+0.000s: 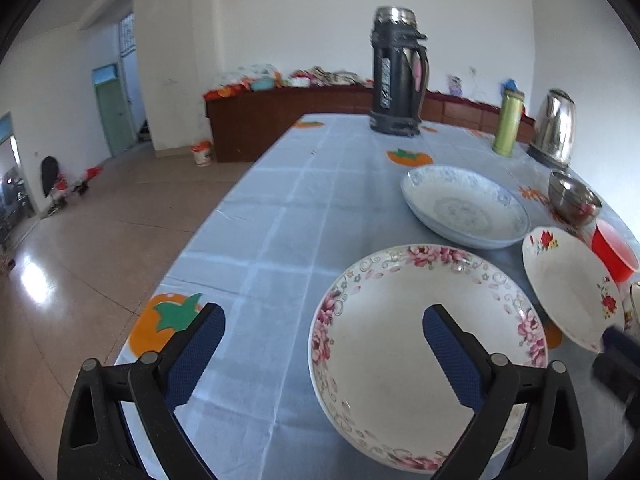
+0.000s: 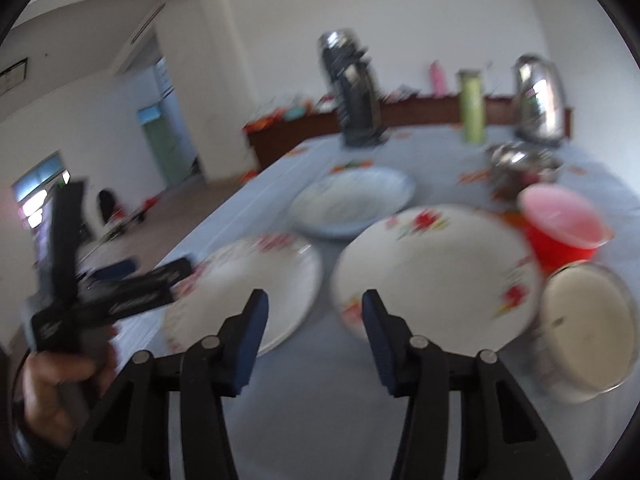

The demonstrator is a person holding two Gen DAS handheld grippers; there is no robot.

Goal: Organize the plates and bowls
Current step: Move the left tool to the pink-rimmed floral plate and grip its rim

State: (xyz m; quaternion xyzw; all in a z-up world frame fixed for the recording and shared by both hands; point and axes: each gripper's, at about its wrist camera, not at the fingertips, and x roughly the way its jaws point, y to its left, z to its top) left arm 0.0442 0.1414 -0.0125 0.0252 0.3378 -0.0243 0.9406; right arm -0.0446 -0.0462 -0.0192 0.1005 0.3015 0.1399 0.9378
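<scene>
Both our claws were wide open and empty. Our left claw (image 1: 324, 320) reached for the pink plate (image 1: 400, 356) near the worktop (image 1: 280, 208) edge; next we needed to grab its rim.

I'm looking into a plain home dining room. A table (image 1: 280, 208) under a persimmon-print cloth is carrying a thermos (image 1: 396, 72), kettle (image 1: 554, 128) and plates; a cluttered wooden sideboard (image 1: 288, 116) is lining the wall.
</scene>
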